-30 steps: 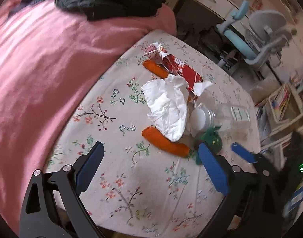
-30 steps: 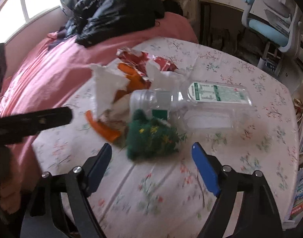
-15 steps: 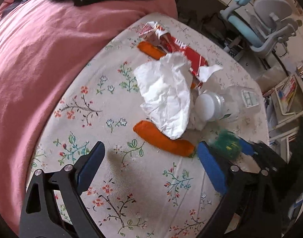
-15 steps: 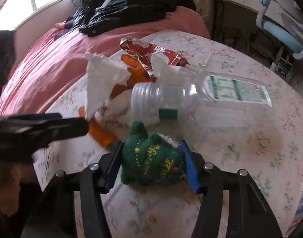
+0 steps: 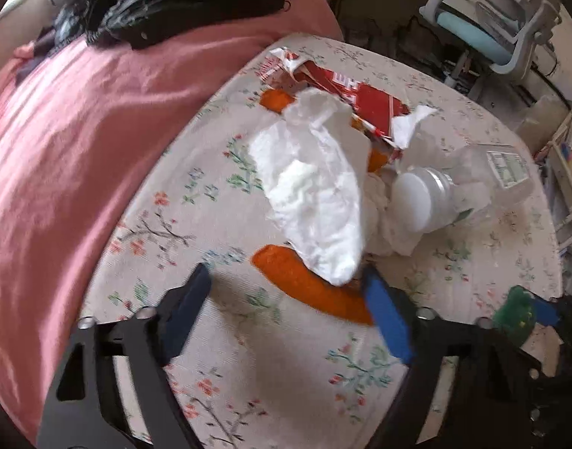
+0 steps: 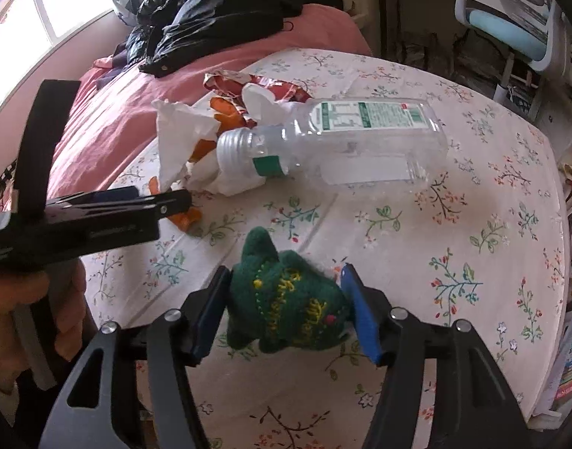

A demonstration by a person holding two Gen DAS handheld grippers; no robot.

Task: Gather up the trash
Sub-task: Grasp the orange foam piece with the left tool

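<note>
Round bench [image 6: 454,224] under a cream cloth printed with small flowers, set against a bed with a pink cover [image 5: 80,131]; black jacket [image 6: 218,11] heaped on the bed. Trash lies in one cluster on the bench's bed side.

Clear plastic bottle with a green-and-white label [image 6: 360,138], lying on its side, neck toward the pile. Crumpled white tissue paper [image 5: 315,194] draped over the heap, touching the bottle's mouth end. Torn red-and-white snack wrapper [image 5: 345,93] behind the tissue. Long orange peel strip [image 5: 308,284] nearest, partly under the tissue's lower edge; a second orange piece [image 5: 276,99] at the far side.

Small dark green felt toy with yellow stitching [image 6: 289,299]: sits between the pads of the right gripper [image 6: 286,307], apart from the pile, both pads pressed on it. Jaws reopened slightly just now, the toy still clamped.

Left gripper [image 5: 286,299]: jaws have just been narrowing but stand apart, nothing pinched. Its right pad sits just at the peel strip's near end; the left pad is over bare cloth.

Step in hand, as judged: left is lining up on the peel strip while right holds the toy. Next move calls for straddling the strip's width, lowering to the cloth and closing without catching the tissue edge. No bin visible in either view.
</note>
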